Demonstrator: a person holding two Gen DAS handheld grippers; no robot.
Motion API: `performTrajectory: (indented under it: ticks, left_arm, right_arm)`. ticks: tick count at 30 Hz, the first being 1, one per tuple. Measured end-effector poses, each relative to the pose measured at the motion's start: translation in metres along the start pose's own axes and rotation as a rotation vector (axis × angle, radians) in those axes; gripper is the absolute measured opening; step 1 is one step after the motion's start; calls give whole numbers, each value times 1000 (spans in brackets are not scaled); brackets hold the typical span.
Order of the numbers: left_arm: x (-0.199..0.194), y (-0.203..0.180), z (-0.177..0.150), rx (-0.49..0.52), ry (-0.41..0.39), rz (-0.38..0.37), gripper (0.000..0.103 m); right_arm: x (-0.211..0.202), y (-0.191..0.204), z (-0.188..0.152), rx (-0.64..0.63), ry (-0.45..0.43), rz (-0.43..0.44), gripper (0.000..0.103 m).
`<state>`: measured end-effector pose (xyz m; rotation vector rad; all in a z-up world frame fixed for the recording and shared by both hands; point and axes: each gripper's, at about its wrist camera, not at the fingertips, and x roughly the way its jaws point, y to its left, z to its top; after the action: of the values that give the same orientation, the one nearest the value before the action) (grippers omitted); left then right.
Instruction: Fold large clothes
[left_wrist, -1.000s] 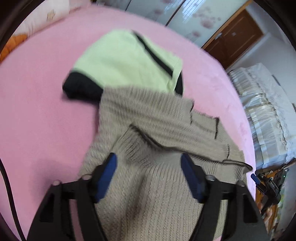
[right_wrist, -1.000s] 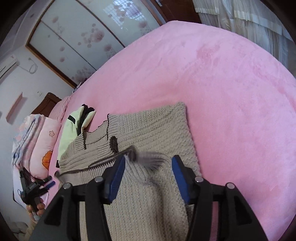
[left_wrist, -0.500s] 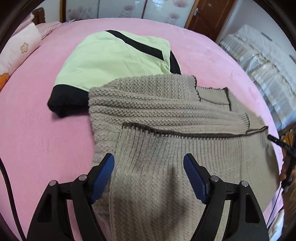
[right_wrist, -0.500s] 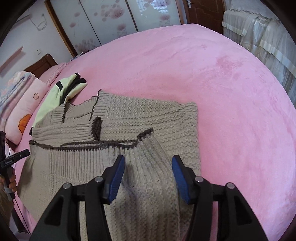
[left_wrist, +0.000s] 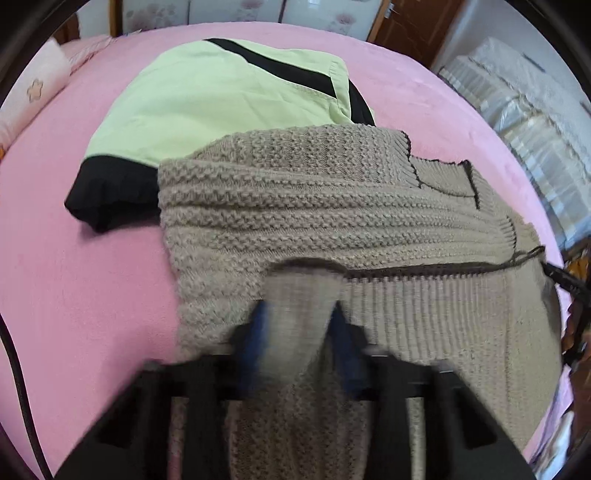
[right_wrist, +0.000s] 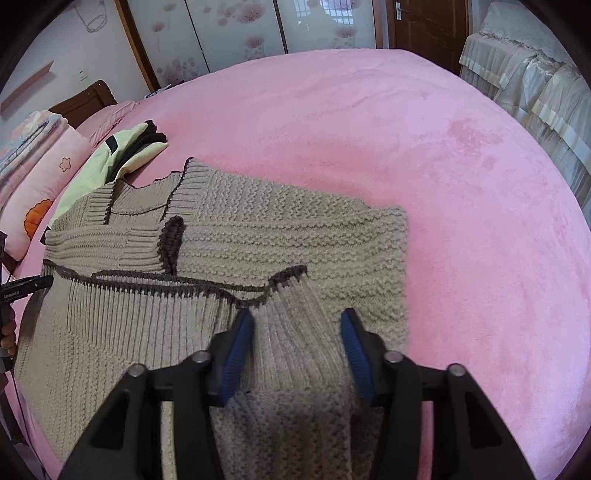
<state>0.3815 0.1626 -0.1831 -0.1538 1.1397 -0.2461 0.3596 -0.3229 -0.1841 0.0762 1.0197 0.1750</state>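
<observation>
**Hem folded up; left tongs closing, right spread**

Since half a second ago: the left tongs (left_wrist: 299, 325) have gone from wide apart to nearly closed, blurred in motion, with a ridge of ribbed knit bunched between the blue pads. Right tongs (right_wrist: 297, 339) much as before, spread over the hem. The dark-edged hem sits a bit further up the body.

Bed (right_wrist: 424, 155): pink plush cover, fills both views, carries everything.

Sweater (right_wrist: 258, 240): beige chunky knit, lying flat near the bed's near edge, ribbed hem with dark trim folded up over the body, one sleeve laid across under it. Neck end points away, toward the green garment (left_wrist: 221, 92), which it touches and partly overlaps.

Tongs: left pinching sweater fabric just below the hem line, though blur leaves the grip unconfirmed — it reads as clenching on the knit. Right released, pads either side of a raised rib fold, not gripping.

Handling, as judged: thick, soft, fairly heavy for clothing; will sag and stretch if lifted by one point. Not slippery; ribbing gives the pads purchase. Best held at the trimmed hem or folded corners, both sides together, so the fold carries evenly.

Views: left wrist shows the green garment's black cuff and the sweater's left edge close up. Right wrist alone shows the sweater's right edge, the sleeve cuff (right_wrist: 171, 240) lying mid-body, the pillows (right_wrist: 44, 177) at far left, and the open bed beyond.
</observation>
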Motion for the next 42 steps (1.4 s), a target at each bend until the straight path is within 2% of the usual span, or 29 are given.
performTrajectory:
  ticks: [2, 4, 6, 13, 18, 23, 26, 29, 33, 36, 37, 39, 41, 42]
  left_arm:
    - [-4, -7, -4, 8, -22, 42, 18]
    - [-9, -22, -10, 53, -64, 137, 15]
    - [-16, -35, -14, 77, -97, 202, 14]
    - [-62, -45, -12, 5, -225, 273, 13]
    - [-88, -55, 18, 4, -315, 330, 13]
    - [-85, -59, 64, -9, -379, 369, 13]
    - [-66, -60, 85, -5, -389, 409, 13]
    - [-30, -54, 99, -20, -344, 441, 13]
    - [13, -50, 99, -10, -300, 498, 13]
    - [33, -50, 95, 19, -293, 530, 16]
    - [37, -50, 94, 23, -289, 536, 20]
    - [37, -50, 94, 21, -278, 540, 26]
    - [27, -50, 95, 12, -275, 529, 32]
    - [20, -48, 97, -4, -273, 518, 46]
  right_arm:
    - [-2, 3, -2, -14, -2, -20, 9]
    - [-8, 9, -5, -34, -27, -64, 9]
    - [-18, 19, -9, -67, -68, -115, 8]
    - [-69, 25, -11, -26, -204, -150, 8]
    - [-94, 25, 13, -2, -302, -186, 7]
    - [-85, 21, 56, 53, -361, -222, 7]
    - [-60, 16, 78, 75, -350, -251, 7]
    - [-23, 9, 89, 95, -290, -274, 7]
    - [34, 2, 85, 77, -173, -344, 8]
    - [53, -3, 80, 93, -120, -359, 11]
    - [56, -5, 81, 99, -105, -366, 14]
    - [51, -8, 83, 117, -92, -377, 31]
    - [37, -9, 84, 131, -105, -387, 38]
    - [25, -9, 84, 138, -123, -372, 38]
